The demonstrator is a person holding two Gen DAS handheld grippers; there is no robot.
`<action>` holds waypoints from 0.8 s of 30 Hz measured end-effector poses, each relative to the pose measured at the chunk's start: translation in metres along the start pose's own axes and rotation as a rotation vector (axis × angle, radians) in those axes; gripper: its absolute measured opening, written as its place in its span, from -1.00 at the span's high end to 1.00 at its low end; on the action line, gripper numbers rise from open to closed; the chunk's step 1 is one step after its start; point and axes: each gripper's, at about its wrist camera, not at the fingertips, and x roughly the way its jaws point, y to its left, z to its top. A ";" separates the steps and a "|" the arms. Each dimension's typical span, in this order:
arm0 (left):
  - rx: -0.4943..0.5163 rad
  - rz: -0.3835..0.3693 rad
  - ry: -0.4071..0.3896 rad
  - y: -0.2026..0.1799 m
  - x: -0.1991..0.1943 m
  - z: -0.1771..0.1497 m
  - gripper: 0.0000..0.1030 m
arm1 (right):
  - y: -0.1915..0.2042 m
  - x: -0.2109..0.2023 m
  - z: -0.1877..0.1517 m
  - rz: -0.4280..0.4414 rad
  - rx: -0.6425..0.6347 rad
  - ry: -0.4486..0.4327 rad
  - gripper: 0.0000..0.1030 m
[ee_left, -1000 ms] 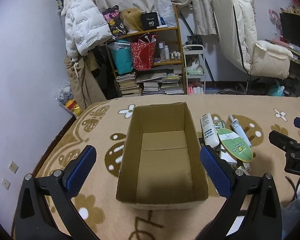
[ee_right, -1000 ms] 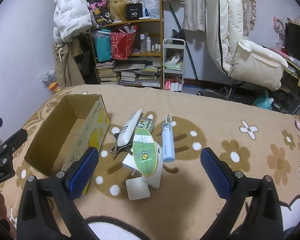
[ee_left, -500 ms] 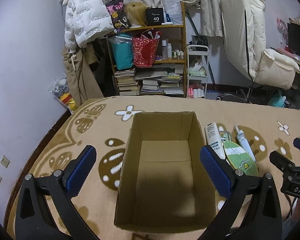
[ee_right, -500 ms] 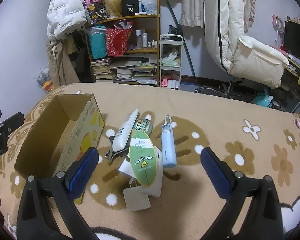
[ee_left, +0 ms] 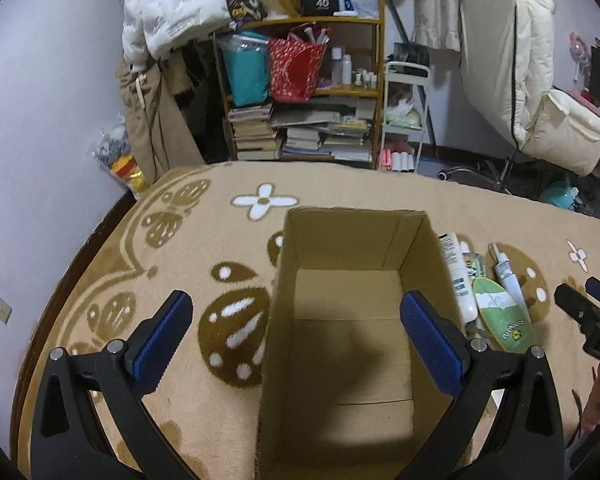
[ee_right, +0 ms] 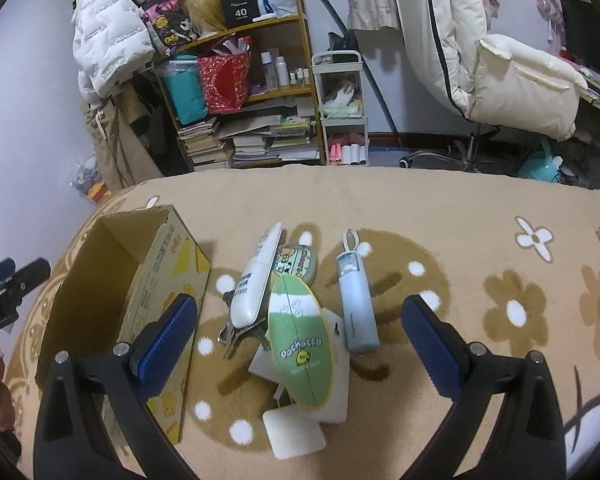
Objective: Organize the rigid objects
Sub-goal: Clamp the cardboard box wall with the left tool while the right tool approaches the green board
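An open cardboard box (ee_left: 352, 240) (ee_right: 100, 280) stands empty on the flower-patterned blanket. My left gripper (ee_left: 296, 332) hangs open above its near half. Right of the box lies a pile: a white tube (ee_right: 258, 276) (ee_left: 458, 276), a green oval case (ee_right: 302, 344) (ee_left: 504, 322), a pale blue bottle (ee_right: 356, 304), a small green pouch (ee_right: 298, 266), a metal clip (ee_right: 236, 332) and white flat pieces (ee_right: 296, 434). My right gripper (ee_right: 300, 332) is open just above the green oval case, with nothing between its fingers.
The tan blanket (ee_right: 480, 240) stretches out to the right of the pile. Behind it stand a wooden shelf (ee_right: 260, 92) of books and bags, a small white cart (ee_right: 342, 108) and a cream chair (ee_right: 512, 76). A wall (ee_left: 40, 140) runs along the left.
Both grippers have moved forward and lower. The box fills more of the left wrist view, and the pile sits closer under the right gripper. Nothing was taken hold of.
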 end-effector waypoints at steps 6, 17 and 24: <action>0.003 0.034 0.067 0.009 0.020 -0.001 -0.99 | -0.003 0.012 0.004 -0.005 -0.013 0.011 -1.00; -0.039 0.049 0.215 0.023 0.056 -0.014 -0.96 | -0.010 0.045 -0.014 -0.005 0.016 0.151 -1.00; -0.033 0.001 0.278 0.020 0.067 -0.020 -0.19 | -0.021 0.055 -0.037 0.017 0.072 0.276 -1.00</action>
